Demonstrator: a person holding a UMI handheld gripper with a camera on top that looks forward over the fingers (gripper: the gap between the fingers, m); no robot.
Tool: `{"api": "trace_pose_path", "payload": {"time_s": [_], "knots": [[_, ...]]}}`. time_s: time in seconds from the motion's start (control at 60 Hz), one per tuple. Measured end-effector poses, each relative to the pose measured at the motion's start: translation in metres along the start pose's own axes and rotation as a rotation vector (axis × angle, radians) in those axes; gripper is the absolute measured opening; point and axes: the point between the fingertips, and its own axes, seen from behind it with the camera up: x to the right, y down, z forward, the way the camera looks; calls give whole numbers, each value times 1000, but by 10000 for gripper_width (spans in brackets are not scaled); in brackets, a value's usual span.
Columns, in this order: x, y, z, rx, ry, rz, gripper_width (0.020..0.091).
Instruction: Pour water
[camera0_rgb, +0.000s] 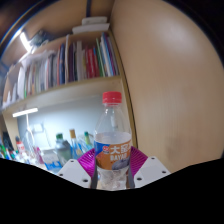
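A clear plastic water bottle (112, 140) with a red cap (112, 98) and an orange and blue label stands upright between my fingers. My gripper (112, 165) is shut on the bottle, with both magenta pads (86, 157) pressed against its sides at label height. The bottle's lower part is hidden below the fingers. I see no cup or other vessel.
Behind the bottle, a wooden bookshelf (60, 92) holds a row of books (70, 62). Several small bottles and items (50, 148) stand on the lower shelf to the left. A tall pale wooden panel (170, 80) rises to the right.
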Motion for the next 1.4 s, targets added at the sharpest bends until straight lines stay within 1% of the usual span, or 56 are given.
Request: {"api": "trace_pose_path", "payload": {"time_s": [0.017, 0.033, 0.167, 0.233, 0.35, 0.367, 0.383, 0.4, 0.483, 0.567, 0.633, 0.667, 0.717, 0.783, 0.817, 0.833, 0.85, 0.883, 1.017, 1.133, 1.25, 1.4], "knots": [[5, 13, 4, 2, -3, -16, 432], [3, 17, 7, -24, -2, -31, 433], [12, 66, 18, -85, -8, -160, 433], [6, 87, 20, -103, -38, -184, 432], [0, 108, 24, -116, -65, -180, 434], [0, 113, 24, -124, -65, -180, 457], [0, 112, 24, -119, -63, -182, 446], [0, 108, 24, -96, -63, -180, 441], [1, 108, 21, -74, -69, -170, 441], [2, 107, 20, -58, -72, -155, 439], [2, 107, 20, -56, -76, -153, 458], [2, 106, 19, -57, -76, -154, 476], [2, 106, 20, -64, -74, -159, 529], [2, 108, 21, -105, -67, -165, 594], [3, 111, 19, -139, -64, -164, 689], [3, 112, 18, -155, -63, -162, 718], [3, 112, 16, -166, -63, -160, 777], [1, 110, 11, -173, -68, -153, 856], [6, 97, -15, -193, -44, -161, 851], [1, 84, -52, -188, -43, -176, 846], [-2, 74, -106, -184, -12, -166, 844], [-21, 67, -178, -165, -3, -172, 840]]}}
